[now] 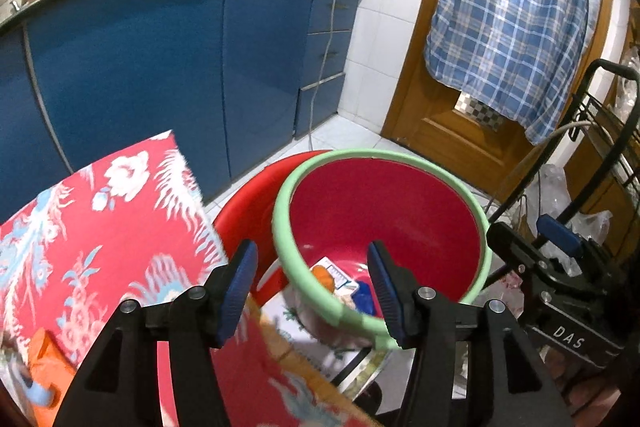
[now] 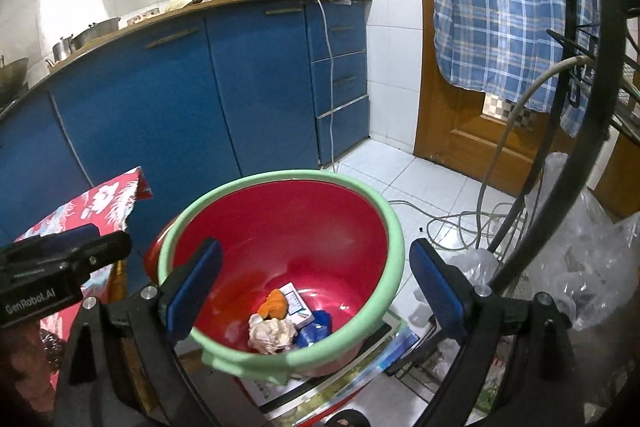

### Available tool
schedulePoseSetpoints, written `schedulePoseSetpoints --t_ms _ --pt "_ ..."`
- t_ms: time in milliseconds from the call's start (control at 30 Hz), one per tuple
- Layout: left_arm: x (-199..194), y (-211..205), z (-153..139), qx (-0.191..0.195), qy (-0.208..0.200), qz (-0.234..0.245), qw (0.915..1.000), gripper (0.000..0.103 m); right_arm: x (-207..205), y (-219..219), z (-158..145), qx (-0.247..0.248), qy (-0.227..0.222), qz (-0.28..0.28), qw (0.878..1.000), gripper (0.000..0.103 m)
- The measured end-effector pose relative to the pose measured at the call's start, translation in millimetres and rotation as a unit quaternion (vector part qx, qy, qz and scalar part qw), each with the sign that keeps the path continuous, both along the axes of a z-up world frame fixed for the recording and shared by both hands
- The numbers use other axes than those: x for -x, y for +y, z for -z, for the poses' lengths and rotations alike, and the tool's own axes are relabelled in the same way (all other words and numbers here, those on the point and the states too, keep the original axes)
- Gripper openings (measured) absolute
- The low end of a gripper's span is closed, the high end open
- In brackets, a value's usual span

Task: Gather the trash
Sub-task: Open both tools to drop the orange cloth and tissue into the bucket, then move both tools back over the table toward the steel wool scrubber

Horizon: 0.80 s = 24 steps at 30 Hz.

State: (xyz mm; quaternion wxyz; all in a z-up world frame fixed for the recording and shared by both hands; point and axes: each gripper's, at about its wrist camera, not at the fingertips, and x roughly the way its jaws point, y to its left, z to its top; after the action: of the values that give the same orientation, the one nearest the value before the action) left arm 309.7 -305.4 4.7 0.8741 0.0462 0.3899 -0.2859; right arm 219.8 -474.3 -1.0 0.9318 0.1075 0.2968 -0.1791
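Observation:
A red bin with a mint-green rim (image 2: 394, 227) stands below both grippers; it also shows in the left wrist view (image 1: 282, 203). Inside lie a crumpled white paper ball (image 2: 270, 334), an orange scrap (image 2: 274, 303), a small white carton (image 2: 298, 303) and a blue wrapper (image 2: 316, 327). My right gripper (image 2: 316, 287) is open and empty above the bin's near rim. My left gripper (image 1: 312, 291) is open and empty over the bin's left rim. The right gripper's body (image 1: 560, 267) shows at the right of the left wrist view.
A table with a red floral cloth (image 1: 100, 227) is at the left. An orange packet (image 1: 48, 367) lies on the cloth. Blue cabinets (image 2: 160, 99) stand behind. A black wire rack (image 2: 580, 107) with plastic bags (image 2: 592, 267) is at the right. Cables (image 2: 460, 223) lie on the floor.

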Motion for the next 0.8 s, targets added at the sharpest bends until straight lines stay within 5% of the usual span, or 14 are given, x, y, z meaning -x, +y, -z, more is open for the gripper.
schedulePoseSetpoints --t_ms 800 --pt "52 66 -19 0.008 -0.016 -0.013 0.9998 0.061 45 53 -21 -0.004 0.006 -0.002 1.000 0.093"
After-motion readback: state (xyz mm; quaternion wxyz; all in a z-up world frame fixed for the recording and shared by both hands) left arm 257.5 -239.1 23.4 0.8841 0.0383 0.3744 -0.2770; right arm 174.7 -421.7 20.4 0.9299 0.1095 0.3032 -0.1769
